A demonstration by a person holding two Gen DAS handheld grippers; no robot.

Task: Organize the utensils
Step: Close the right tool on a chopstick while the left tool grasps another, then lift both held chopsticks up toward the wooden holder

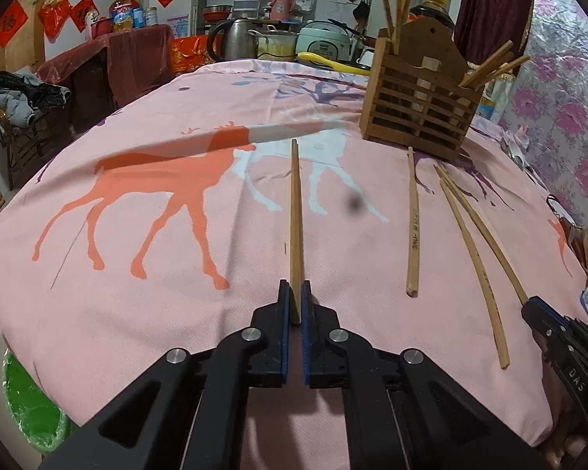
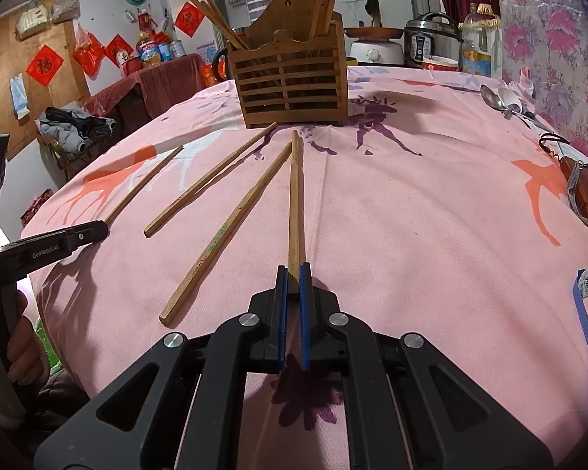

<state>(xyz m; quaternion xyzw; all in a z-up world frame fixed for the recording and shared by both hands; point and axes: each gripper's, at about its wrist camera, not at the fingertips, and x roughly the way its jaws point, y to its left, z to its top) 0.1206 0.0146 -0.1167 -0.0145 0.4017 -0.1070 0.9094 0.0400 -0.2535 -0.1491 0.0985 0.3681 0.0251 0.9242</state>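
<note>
My left gripper (image 1: 294,288) is shut on the near end of a wooden chopstick (image 1: 295,215), which lies pointing away across the pink cloth. In the right wrist view my right gripper (image 2: 293,270) is shut on the near end of another chopstick (image 2: 293,203). Between the two held sticks, two loose chopsticks (image 2: 231,231) (image 2: 211,184) rest on the cloth. At the far side stands a slatted wooden holder (image 2: 290,86) (image 1: 419,113) with several chopsticks upright in it. The right gripper (image 1: 529,303) shows at the left wrist view's right edge, the left gripper (image 2: 98,229) at the other view's left edge.
A pink deer-print cloth (image 1: 156,293) covers the rounded table. Metal spoons (image 2: 501,102) lie at the far right, with a brown pouch (image 2: 580,192) near the right edge. Kettle, cookers and bottles crowd the back. A green bin (image 1: 31,403) sits below the table's left edge.
</note>
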